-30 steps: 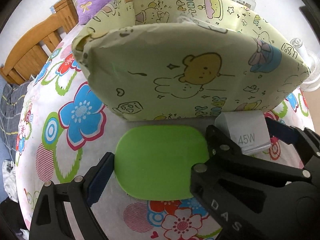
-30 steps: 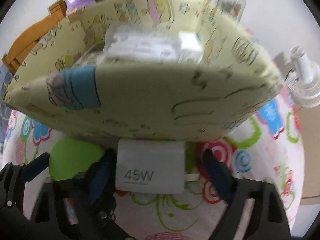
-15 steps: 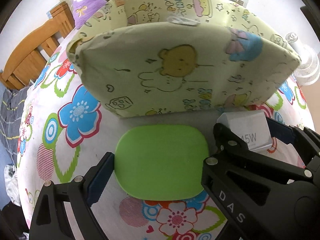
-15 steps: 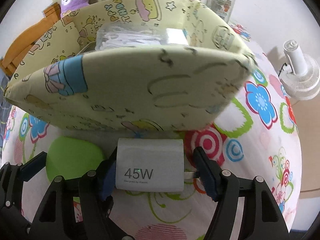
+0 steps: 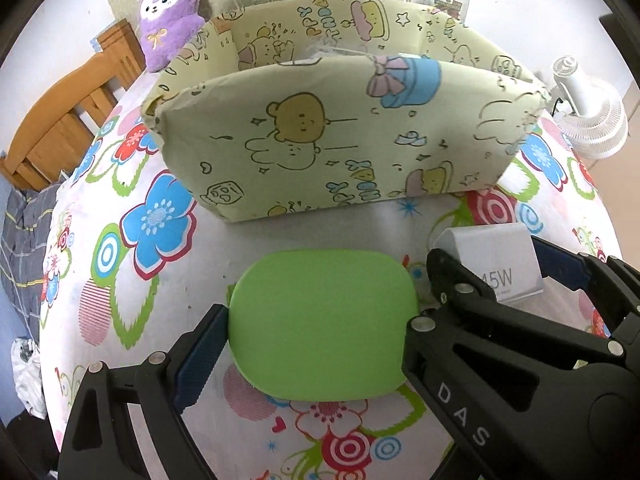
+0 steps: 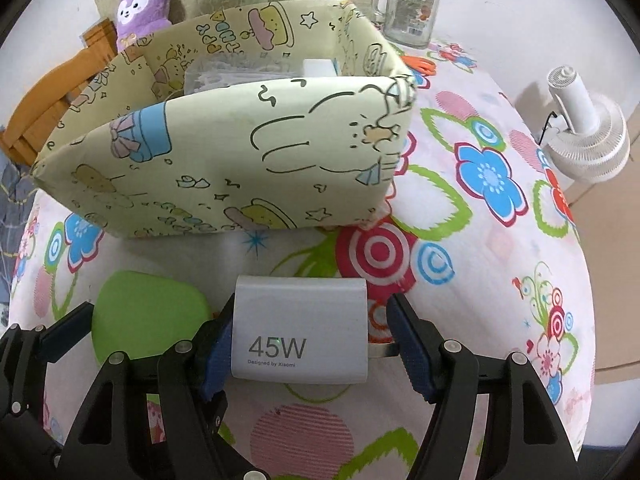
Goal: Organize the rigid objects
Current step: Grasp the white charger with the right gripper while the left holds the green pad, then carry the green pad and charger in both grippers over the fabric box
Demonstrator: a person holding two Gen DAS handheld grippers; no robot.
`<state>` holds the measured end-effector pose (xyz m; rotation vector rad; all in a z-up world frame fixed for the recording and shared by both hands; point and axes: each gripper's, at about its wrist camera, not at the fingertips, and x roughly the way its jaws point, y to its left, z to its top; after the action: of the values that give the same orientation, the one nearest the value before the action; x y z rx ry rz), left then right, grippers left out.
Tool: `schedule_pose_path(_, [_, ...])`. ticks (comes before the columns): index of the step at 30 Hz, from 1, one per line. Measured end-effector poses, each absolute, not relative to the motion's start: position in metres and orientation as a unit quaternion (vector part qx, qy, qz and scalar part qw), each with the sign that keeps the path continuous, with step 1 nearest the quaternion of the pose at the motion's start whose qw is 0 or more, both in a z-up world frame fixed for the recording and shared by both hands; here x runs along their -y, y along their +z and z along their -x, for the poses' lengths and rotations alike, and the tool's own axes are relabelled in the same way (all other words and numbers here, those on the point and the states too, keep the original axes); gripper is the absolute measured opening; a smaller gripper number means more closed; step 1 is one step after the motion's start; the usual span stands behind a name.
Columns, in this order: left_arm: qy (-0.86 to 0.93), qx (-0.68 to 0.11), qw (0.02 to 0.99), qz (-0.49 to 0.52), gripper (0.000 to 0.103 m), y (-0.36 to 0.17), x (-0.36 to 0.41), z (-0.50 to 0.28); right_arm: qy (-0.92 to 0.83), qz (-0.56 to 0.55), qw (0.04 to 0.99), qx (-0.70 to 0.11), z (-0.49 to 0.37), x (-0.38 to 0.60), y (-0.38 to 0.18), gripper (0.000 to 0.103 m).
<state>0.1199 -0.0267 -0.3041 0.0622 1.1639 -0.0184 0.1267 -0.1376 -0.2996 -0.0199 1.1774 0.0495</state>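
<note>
A flat green rounded lid (image 5: pixel 324 320) hangs just above the flowered tablecloth, and my left gripper (image 5: pixel 320 322) is shut on its two sides. Its right finger is hidden behind my other gripper. To the right, my right gripper (image 6: pixel 310 320) is shut on a white 45W charger (image 6: pixel 300 332). The left pad lies on the charger's body and the right pad on its metal prong. The charger (image 5: pixel 500 264) also shows in the left wrist view. Beyond both stands a pale yellow cartoon-print fabric box (image 6: pixel 240 168) holding a bag of white cables (image 6: pixel 240 74).
A purple plush toy (image 5: pixel 168 12), a green fan and a glass jar mug (image 6: pixel 408 8) stand behind the box. A small white fan (image 6: pixel 580 136) sits at the right table edge, orange scissors (image 6: pixel 424 65) beside the box, a wooden chair (image 5: pixel 60 120) at left.
The right jaws closed in on the charger. Both grippers drew back from the fabric box with the lid and the charger, and the box now looks farther away.
</note>
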Motion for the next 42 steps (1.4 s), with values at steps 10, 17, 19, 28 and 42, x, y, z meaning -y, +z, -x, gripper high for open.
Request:
schedule_pose_path(10, [-0.007, -0.539, 0.842, -0.033, 0.095, -0.286, 0.056, -0.079, 0.024, 0.005, 0.837, -0.546, -0.107, 0.145, -0.286, 0.073])
schedule_pose_path(17, [-0.009, -0.533, 0.845, -0.036, 0.095, -0.274, 0.058, -0.069, 0.022, 0.000, 0.842, -0.540, -0.097, 0.149, -0.274, 0.073])
schedule_pose_path(19, [-0.010, -0.530, 0.847, -0.038, 0.095, -0.271, 0.053, -0.072, 0.022, -0.002, 0.843, -0.537, -0.093, 0.148, -0.268, 0.073])
schedule_pose_path(28, [-0.012, -0.513, 0.857, -0.039, 0.095, -0.248, 0.046, -0.071, 0.026, -0.001, 0.855, -0.517, -0.087, 0.139, -0.240, 0.073])
schedule_pose_path(42, [-0.014, -0.484, 0.874, -0.043, 0.095, -0.209, 0.042, -0.073, 0.024, -0.005, 0.872, -0.490, -0.091, 0.135, -0.198, 0.073])
